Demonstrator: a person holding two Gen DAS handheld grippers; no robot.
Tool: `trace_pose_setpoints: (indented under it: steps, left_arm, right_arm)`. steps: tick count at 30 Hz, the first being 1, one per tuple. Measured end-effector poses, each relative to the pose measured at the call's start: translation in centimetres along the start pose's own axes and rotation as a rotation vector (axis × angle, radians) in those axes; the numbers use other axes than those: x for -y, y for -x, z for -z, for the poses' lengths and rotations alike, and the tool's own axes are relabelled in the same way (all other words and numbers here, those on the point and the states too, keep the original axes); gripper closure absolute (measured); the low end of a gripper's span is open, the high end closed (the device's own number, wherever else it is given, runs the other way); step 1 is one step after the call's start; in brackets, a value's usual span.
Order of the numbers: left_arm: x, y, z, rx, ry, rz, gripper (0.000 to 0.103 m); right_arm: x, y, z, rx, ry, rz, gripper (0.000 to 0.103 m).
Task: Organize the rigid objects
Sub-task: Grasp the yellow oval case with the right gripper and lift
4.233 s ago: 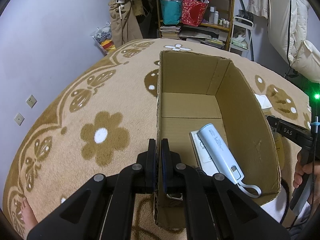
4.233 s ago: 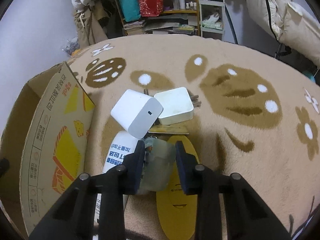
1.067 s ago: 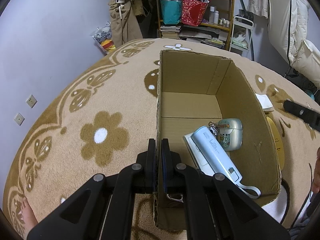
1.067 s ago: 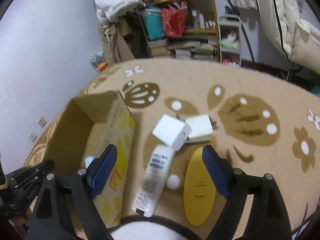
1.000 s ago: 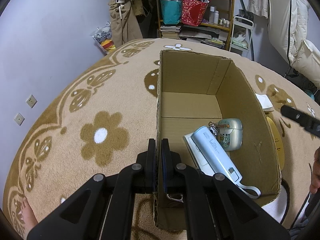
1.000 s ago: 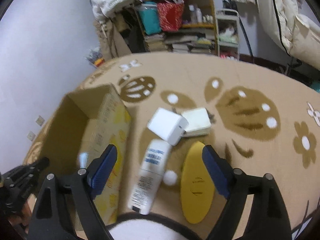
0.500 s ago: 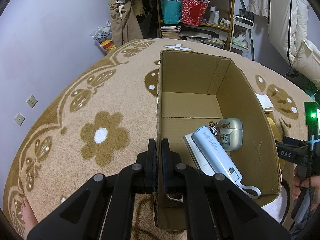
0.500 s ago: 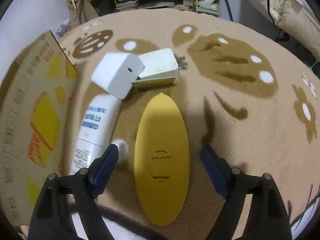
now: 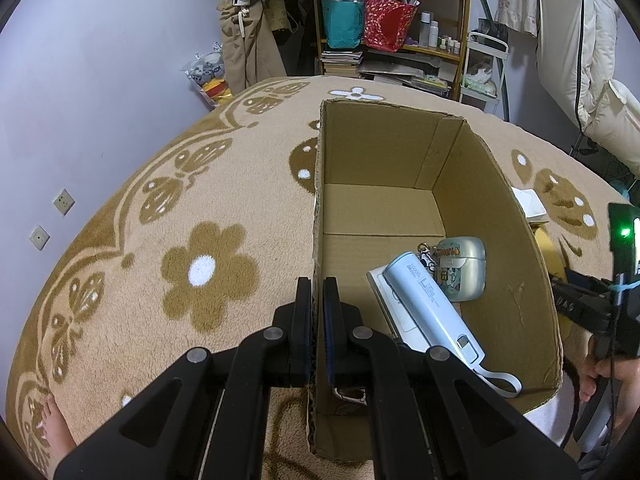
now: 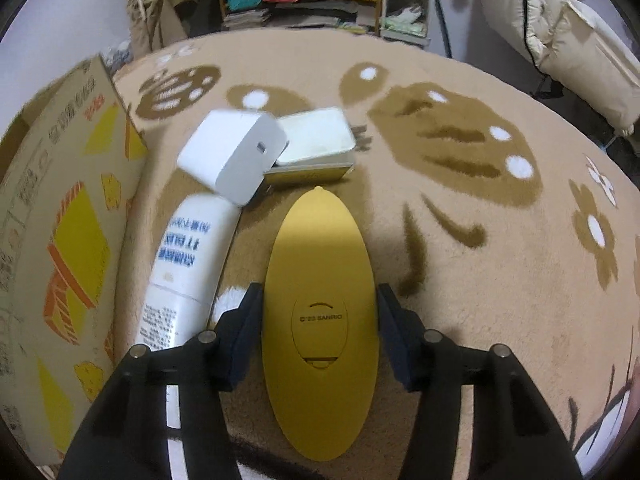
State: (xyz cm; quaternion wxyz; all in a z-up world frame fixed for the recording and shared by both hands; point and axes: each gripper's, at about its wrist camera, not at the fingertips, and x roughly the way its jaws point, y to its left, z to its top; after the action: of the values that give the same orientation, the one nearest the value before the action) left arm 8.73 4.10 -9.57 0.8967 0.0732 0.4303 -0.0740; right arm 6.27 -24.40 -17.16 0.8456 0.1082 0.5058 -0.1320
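My left gripper [image 9: 317, 308] is shut on the left wall of the open cardboard box [image 9: 516, 280]. On the box floor lie a light blue power bank [image 9: 432, 308] over a flat white item [image 9: 380, 284], and a silver-green earbud case [image 9: 464, 268]. In the right wrist view a yellow oval case [image 10: 320, 272] lies flat on the carpet. My right gripper [image 10: 320, 320] straddles its near half, jaws closing, pads close beside its edges. Left of it lie a white tube [image 10: 188, 260], a white charger cube [image 10: 234, 156] and a white tin [image 10: 316, 140].
The box's printed outer wall [image 10: 60, 220] stands just left of the tube. A white pompom [image 10: 228, 300] sits by my right gripper's left finger. A hand [image 9: 600, 372] holds the right gripper beyond the box. A bare foot [image 9: 56, 428] rests on the carpet. Cluttered shelves [image 9: 400, 20] line the far wall.
The right gripper came down over the yellow oval case and its jaws narrowed around it. The earbud case it held earlier now lies in the box. The left gripper stayed put.
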Motion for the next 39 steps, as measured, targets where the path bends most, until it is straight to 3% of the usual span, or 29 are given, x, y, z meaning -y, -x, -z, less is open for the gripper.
trace_pose_setpoints:
  steps: [17,26,33,39]
  left_arm:
    - [-0.1,-0.2,0.2,0.000,0.001,0.000,0.098]
    - [-0.1,-0.2,0.2,-0.001,0.000,-0.001,0.098]
    - [-0.2,-0.2,0.2,-0.001,0.001,-0.001,0.098]
    - [-0.2,-0.2,0.1,-0.001,0.000,-0.002,0.098]
  right_arm:
    - [-0.9,7.9,-3.8,0.212,-0.044,-0.153,0.043]
    - [-4.8,13.1,-4.3,0.317,0.003,-0.321,0.043]
    - [-8.2,13.9,-3.4,0.315,0.067,-0.441,0.043]
    - [-10.2,12.8,-2.6,0.255,0.092,-0.546,0.043]
